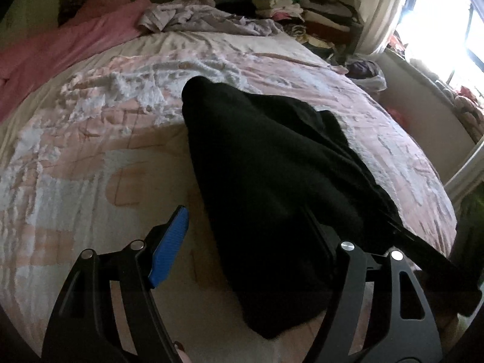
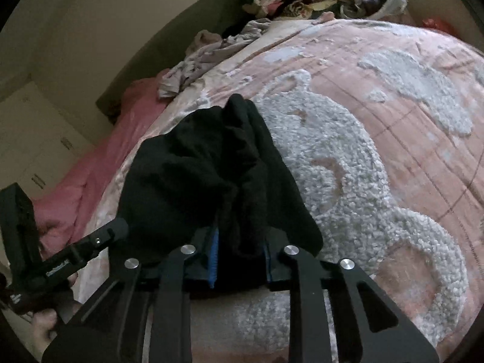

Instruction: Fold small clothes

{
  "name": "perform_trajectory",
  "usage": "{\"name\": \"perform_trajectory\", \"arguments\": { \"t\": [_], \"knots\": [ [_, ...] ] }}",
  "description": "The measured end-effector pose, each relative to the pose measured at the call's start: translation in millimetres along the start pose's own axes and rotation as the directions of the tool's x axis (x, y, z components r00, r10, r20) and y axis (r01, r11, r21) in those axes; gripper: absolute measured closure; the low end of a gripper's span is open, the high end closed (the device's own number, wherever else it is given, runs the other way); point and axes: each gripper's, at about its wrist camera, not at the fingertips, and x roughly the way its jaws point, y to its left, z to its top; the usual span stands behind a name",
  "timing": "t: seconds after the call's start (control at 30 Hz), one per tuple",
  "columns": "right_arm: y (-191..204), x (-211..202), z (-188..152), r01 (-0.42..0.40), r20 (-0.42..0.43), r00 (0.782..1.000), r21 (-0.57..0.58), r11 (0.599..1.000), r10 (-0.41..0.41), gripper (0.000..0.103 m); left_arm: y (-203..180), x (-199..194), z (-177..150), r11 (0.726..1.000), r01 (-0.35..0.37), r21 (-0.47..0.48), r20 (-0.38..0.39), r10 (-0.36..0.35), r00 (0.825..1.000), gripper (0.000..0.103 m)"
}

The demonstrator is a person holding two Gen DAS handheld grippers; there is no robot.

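Observation:
A black garment point(image 1: 266, 166) lies crumpled on the bed, running from the middle toward the near edge. My left gripper point(image 1: 245, 217) is open. Its blue left pad point(image 1: 169, 245) stands clear of the cloth, while the right finger is hidden under the garment's edge. In the right wrist view the same black garment point(image 2: 196, 166) bunches up in front of my right gripper point(image 2: 240, 242), which is shut on a fold of it. That fold sits between the blue pads point(image 2: 213, 257). The left gripper's dark body point(image 2: 60, 260) shows at the left, held by a hand point(image 2: 45, 329).
The bed has a pink quilt with fluffy white patches point(image 1: 106, 151). A pink sheet point(image 1: 60, 48) and a crumpled lilac cloth point(image 1: 193, 15) lie at its far side. A stack of folded clothes point(image 1: 290, 9) stands at the back corner. A bright window point(image 1: 447, 30) is on the right.

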Motion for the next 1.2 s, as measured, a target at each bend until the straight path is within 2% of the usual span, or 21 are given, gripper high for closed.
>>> {"name": "perform_trajectory", "arguments": {
  "t": [0.13,0.2,0.23,0.3,0.37,0.43,0.6,0.9,1.07,1.2],
  "knots": [
    [9,-20,1,0.036,0.028,0.999,-0.039,0.999,-0.035,0.052,-5,-17,-5,1.0,-0.006,0.015,0.026,0.006,1.0,0.037],
    [11,-34,-2,0.038,0.049,0.998,-0.056,0.998,-0.035,0.049,-7,-28,-8,1.0,-0.006,0.02,0.044,0.006,0.999,0.032],
    [13,-43,-2,0.03,0.061,0.998,-0.071,0.997,-0.026,0.04,-9,-33,-9,1.0,-0.005,0.025,0.052,0.004,0.999,0.03],
    [18,-57,-1,0.036,0.081,0.996,-0.1,0.994,-0.028,0.026,-12,-44,-12,0.999,-0.009,0.039,0.069,0.007,0.998,0.03],
    [23,-76,-3,0.023,0.117,0.993,-0.128,0.991,-0.008,0.022,-14,-52,-13,0.999,-0.012,0.046,0.082,0.008,0.997,0.025],
    [29,-93,-6,0.024,0.14,0.99,-0.154,0.988,-0.002,0.01,-16,-63,-16,0.999,-0.012,0.047,0.1,0.007,0.995,0.021],
    [44,-130,-17,0.018,0.193,0.981,-0.229,0.973,0.027,0.005,-23,-90,-27,0.997,-0.02,0.072,0.142,0.01,0.99,0.01],
    [73,-176,-35,0.08,0.304,0.952,-0.345,0.935,0.031,0.005,-31,-123,-47,0.995,-0.035,0.094,0.192,0.016,0.981,0.01],
    [85,-191,-44,0.121,0.359,0.933,-0.403,0.907,0.035,0.005,-29,-133,-61,0.995,-0.041,0.09,0.204,0.022,0.979,0.01],
    [91,-197,-53,0.145,0.375,0.926,-0.436,0.888,0.033,0.005,-26,-136,-74,0.994,-0.062,0.086,0.202,0.044,0.978,0.01]
  ]
}}
